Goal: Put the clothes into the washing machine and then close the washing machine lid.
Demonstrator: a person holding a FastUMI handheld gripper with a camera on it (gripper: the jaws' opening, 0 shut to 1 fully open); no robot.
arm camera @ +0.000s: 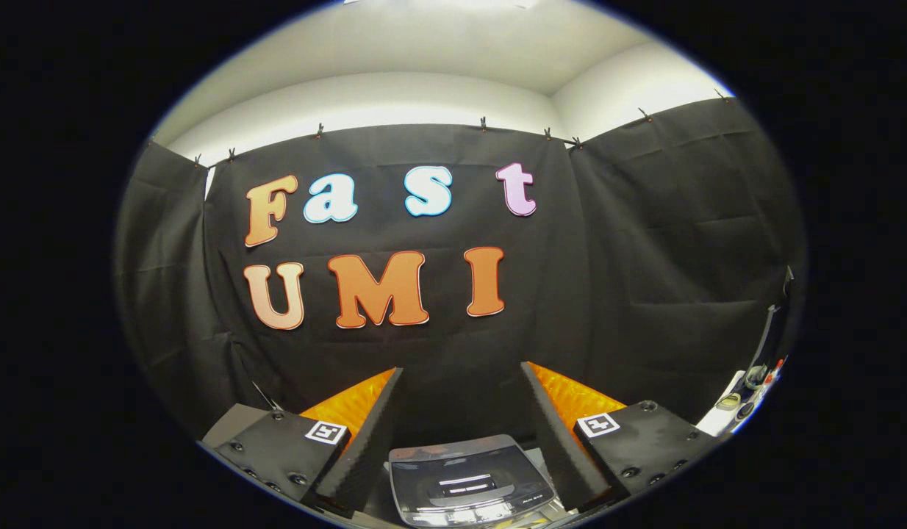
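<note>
My gripper [461,375] is held up high and stands open, with nothing between its two fingers. Below it, between the finger bases, lies the washing machine [468,481], small and grey, its dark glossy lid shut and reflecting a ceiling light. The black cloth wall hangs beyond the fingertips. No clothes can be made out from here.
The booth's black cloth wall [644,257] closes off the front and both sides, clipped along a pale upper wall and ceiling. Low on the right, a white surface [722,415] holds a few small items and a thin upright stand [766,342].
</note>
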